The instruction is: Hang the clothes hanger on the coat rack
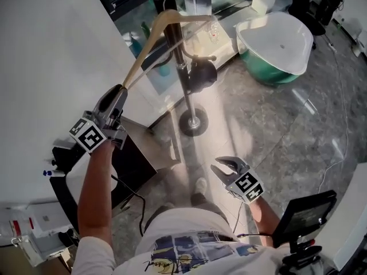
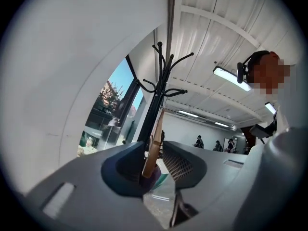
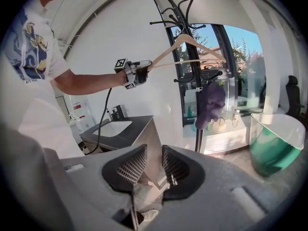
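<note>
A wooden clothes hanger [image 1: 150, 42] slants up from my left gripper [image 1: 121, 89] to the top of the black coat rack [image 1: 184, 79]. In the right gripper view the hanger [image 3: 192, 44] has its peak against the rack's upper arms [image 3: 185, 13]; I cannot make out its hook. In the left gripper view the hanger's end [image 2: 155, 138] stands between the jaws of my left gripper [image 2: 156, 155], leaning on the left one, with a gap to the right pad. My right gripper [image 1: 226, 166] hangs low near the person's waist, open and empty [image 3: 155, 165].
A purple garment [image 3: 210, 105] hangs on the rack's lower arms. The rack's round base [image 1: 194, 122] stands on the stone floor by a glass wall. A teal-and-white tub [image 1: 275, 42] sits at the right. A dark sink cabinet [image 3: 120, 131] is at the left, a screen on a stand [image 1: 304, 213] at the lower right.
</note>
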`<action>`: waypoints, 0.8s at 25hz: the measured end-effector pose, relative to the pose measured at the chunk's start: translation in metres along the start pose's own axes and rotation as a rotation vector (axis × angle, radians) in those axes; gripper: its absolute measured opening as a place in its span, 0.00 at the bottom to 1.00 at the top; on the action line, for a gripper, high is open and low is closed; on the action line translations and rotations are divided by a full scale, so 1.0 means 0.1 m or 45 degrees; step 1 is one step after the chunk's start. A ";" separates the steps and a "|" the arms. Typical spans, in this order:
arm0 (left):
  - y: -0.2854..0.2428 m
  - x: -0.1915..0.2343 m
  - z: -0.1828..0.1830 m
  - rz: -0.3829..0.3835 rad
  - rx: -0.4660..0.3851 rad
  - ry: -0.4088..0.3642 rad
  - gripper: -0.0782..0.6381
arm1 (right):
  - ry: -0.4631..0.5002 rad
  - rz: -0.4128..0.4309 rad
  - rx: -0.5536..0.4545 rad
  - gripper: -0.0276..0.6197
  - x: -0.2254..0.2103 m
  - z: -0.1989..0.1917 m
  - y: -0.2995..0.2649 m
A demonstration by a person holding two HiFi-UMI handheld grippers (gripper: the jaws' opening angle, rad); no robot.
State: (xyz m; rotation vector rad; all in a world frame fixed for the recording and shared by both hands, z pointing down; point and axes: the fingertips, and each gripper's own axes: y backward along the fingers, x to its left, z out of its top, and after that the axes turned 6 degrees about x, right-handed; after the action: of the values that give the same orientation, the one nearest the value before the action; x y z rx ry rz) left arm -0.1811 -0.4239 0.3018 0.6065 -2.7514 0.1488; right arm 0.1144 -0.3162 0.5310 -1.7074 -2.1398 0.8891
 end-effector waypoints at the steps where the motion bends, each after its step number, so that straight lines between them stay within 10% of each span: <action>1: 0.05 0.02 -0.05 0.033 0.018 -0.018 0.28 | 0.007 -0.003 -0.002 0.19 0.00 0.01 -0.02; 11: 1.02 -0.13 -0.69 0.229 0.134 -0.121 0.29 | 0.118 -0.047 -0.046 0.19 0.49 0.36 -0.04; 20: 2.08 -1.08 -1.35 0.115 0.292 -0.136 0.23 | 0.182 -0.123 -0.179 0.12 1.35 0.68 0.02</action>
State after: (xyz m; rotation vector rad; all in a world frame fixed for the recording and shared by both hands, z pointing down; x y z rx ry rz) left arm -0.1381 -0.1706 0.3873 0.5621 -2.8898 0.4712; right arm 0.0414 -0.2088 0.4541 -1.6603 -2.2123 0.5856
